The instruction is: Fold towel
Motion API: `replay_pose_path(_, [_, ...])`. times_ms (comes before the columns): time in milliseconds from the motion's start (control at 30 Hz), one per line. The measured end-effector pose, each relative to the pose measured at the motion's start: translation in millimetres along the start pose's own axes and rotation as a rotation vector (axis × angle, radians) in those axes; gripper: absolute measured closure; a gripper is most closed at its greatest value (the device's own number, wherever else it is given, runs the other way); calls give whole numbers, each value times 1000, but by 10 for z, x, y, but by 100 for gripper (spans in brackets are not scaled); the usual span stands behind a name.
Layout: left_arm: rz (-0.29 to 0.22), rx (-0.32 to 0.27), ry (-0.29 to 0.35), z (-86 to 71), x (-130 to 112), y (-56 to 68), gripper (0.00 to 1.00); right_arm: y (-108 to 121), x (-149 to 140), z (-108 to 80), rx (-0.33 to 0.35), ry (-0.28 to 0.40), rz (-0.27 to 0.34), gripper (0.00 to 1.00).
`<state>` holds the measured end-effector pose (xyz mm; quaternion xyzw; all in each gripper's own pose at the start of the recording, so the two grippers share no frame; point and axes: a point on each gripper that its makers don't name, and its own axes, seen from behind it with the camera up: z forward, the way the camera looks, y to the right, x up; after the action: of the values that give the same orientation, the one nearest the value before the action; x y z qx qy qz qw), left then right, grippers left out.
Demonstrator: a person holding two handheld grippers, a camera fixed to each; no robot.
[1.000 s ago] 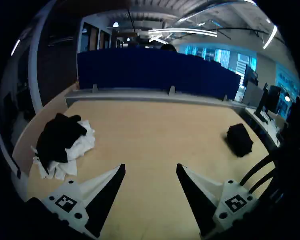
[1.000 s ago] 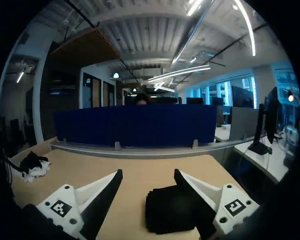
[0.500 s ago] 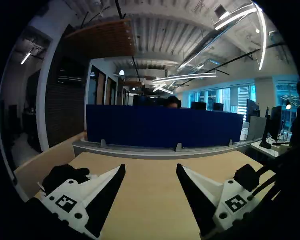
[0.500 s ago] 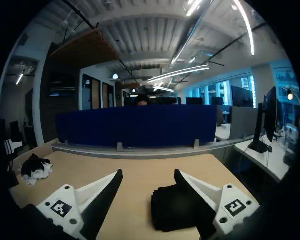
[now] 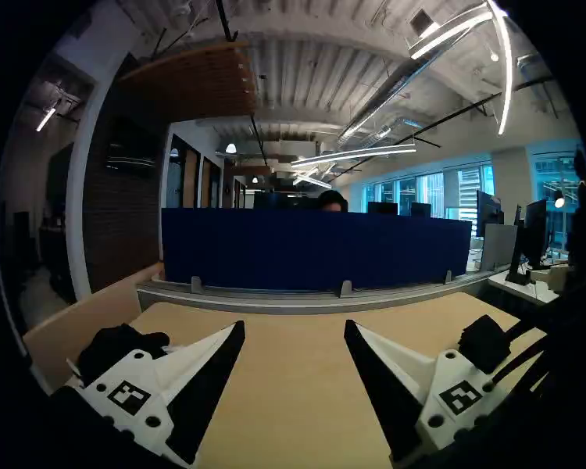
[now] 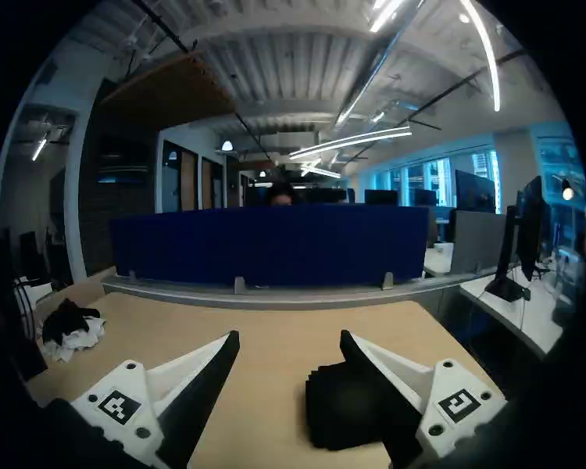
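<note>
The left gripper [image 5: 293, 324] hangs over the bench [image 5: 293, 406] with its fingers wide and nothing between them. The right gripper [image 6: 289, 334] is likewise spread wide and empty. A folded black towel [image 6: 340, 402] lies on the bench, partly hidden behind the right gripper's right finger. A heap of black and white cloth [image 6: 69, 330] sits well apart near the bench's left edge. Beyond stands a blue divider [image 6: 269, 242].
</note>
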<state>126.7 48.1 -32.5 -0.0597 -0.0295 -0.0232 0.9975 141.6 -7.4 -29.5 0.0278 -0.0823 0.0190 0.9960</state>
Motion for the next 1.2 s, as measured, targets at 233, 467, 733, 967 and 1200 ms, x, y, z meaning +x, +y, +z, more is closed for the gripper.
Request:
replay_pose_path(233, [1, 0, 19, 65, -202, -31, 6, -207, -60, -1, 32, -21, -41, 0])
replay_pose_path(467, [29, 11, 47, 139, -445, -50, 5, -282, -128, 49, 25, -44, -84, 0])
replay_pose_path(733, [42, 43, 78, 202, -735, -228, 5, -412, -98, 113, 12, -39, -93, 0])
replay_pose_path(967, [54, 68, 96, 210, -1004, -361, 6, -586, -125, 176, 25, -33, -123, 0])
replay_pose_path(1200, [44, 74, 108, 252, -1245, -411, 6, -652, -242, 212, 28, -38, -139, 0])
